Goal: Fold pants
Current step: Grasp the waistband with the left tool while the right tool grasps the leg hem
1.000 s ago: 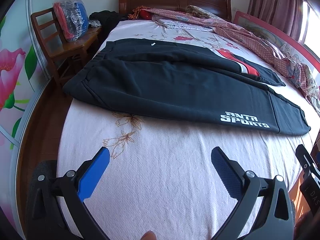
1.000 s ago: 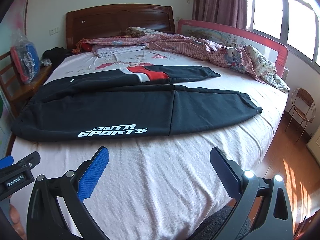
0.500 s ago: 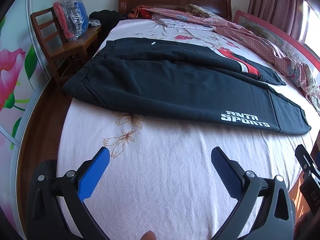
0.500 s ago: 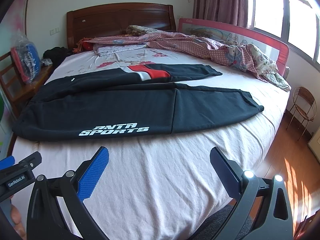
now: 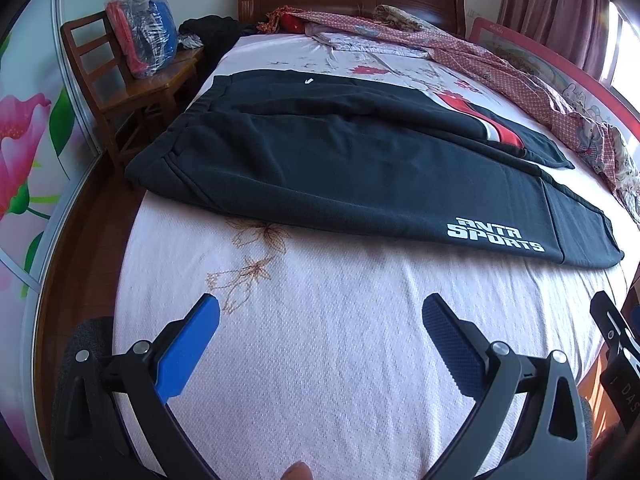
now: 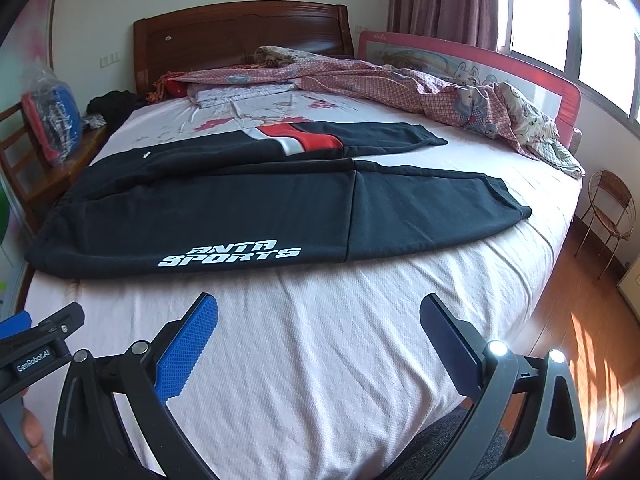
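The black pants (image 6: 224, 216) lie flat across the bed (image 6: 340, 360), legs apart, unfolded. Both the left tongs (image 5: 320, 320) and right tongs (image 6: 320, 318) hover spread and empty on the near side. Likely next: reaching for the near leg's edge. The waistband's left end overhangs the bed.

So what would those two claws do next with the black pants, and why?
Probably move both forward toward the pants. The left gripper and right gripper are open, holding nothing, above bare sheet short of the near leg, and the pants lie flat, legs side by side, unfolded.
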The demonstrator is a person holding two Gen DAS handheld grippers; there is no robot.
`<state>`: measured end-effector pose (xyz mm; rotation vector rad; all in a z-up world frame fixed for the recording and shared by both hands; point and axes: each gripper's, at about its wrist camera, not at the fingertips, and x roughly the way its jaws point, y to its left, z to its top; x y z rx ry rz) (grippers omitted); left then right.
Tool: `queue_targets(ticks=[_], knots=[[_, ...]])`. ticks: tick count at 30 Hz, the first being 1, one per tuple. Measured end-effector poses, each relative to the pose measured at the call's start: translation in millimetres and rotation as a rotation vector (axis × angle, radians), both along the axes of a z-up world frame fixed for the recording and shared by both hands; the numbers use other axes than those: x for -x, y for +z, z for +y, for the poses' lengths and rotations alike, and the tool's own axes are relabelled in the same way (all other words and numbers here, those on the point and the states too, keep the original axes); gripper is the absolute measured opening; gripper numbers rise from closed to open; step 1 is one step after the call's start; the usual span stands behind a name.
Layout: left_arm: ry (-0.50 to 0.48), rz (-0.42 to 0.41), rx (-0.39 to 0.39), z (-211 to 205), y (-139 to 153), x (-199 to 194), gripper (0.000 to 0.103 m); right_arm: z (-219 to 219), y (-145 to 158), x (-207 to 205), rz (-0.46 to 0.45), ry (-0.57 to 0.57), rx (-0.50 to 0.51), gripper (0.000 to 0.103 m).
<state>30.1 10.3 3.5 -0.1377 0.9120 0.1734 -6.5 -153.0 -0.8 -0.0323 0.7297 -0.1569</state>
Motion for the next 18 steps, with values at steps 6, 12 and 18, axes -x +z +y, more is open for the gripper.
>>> queue_targets(ticks=[6, 12, 18], knots=[[0.004, 0.011, 0.002, 5.4, -2.0, -2.4, 0.101, 0.4, -3.3, -1.3, 0.014, 0.004, 0.000, 0.100], [-0.023, 0.040, 0.155, 33.9, -2.4, -18.7, 0.101, 1.6, -7.2, -3.3, 0.035, 0.003, -0.001, 0.100], [0.030, 0.090, 0.755, 108.8, -25.3, -49.5, 0.101, 7.4, -10.7, -4.9, 0.056, 0.014, 0.009, 0.100]])
